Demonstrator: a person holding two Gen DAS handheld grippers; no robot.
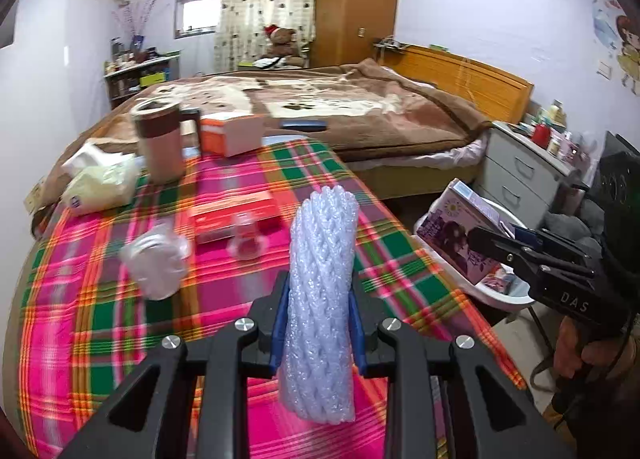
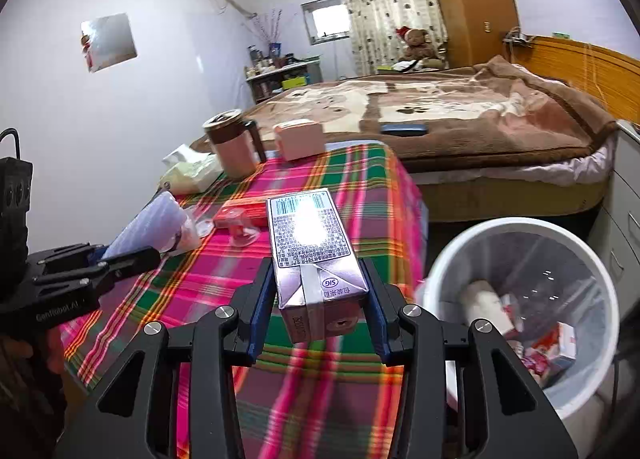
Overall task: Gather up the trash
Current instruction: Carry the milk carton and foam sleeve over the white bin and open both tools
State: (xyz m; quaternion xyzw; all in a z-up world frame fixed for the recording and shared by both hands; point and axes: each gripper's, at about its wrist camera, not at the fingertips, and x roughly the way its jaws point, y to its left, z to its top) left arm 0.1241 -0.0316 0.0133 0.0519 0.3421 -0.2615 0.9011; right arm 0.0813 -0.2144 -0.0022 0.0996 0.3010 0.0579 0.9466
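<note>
My left gripper (image 1: 318,319) is shut on a white foam net sleeve (image 1: 322,279) and holds it upright above the plaid table (image 1: 100,319). My right gripper (image 2: 318,299) is shut on a purple milk carton (image 2: 312,251), held at the table's right edge beside the white trash bin (image 2: 520,231). The bin holds several pieces of packaging. From the left wrist view the right gripper (image 1: 520,255) holds the carton (image 1: 460,231) over the bin (image 1: 504,299). A crumpled clear plastic bag (image 1: 156,263), a clear cup (image 1: 246,239) and a red box (image 1: 236,211) lie on the table.
A brown lidded mug (image 1: 160,139), an orange-white box (image 1: 232,135) and a tissue pack (image 1: 100,183) stand at the table's far end. A bed with a brown blanket (image 1: 340,99) lies behind. A grey drawer unit (image 1: 520,167) stands right of the bin.
</note>
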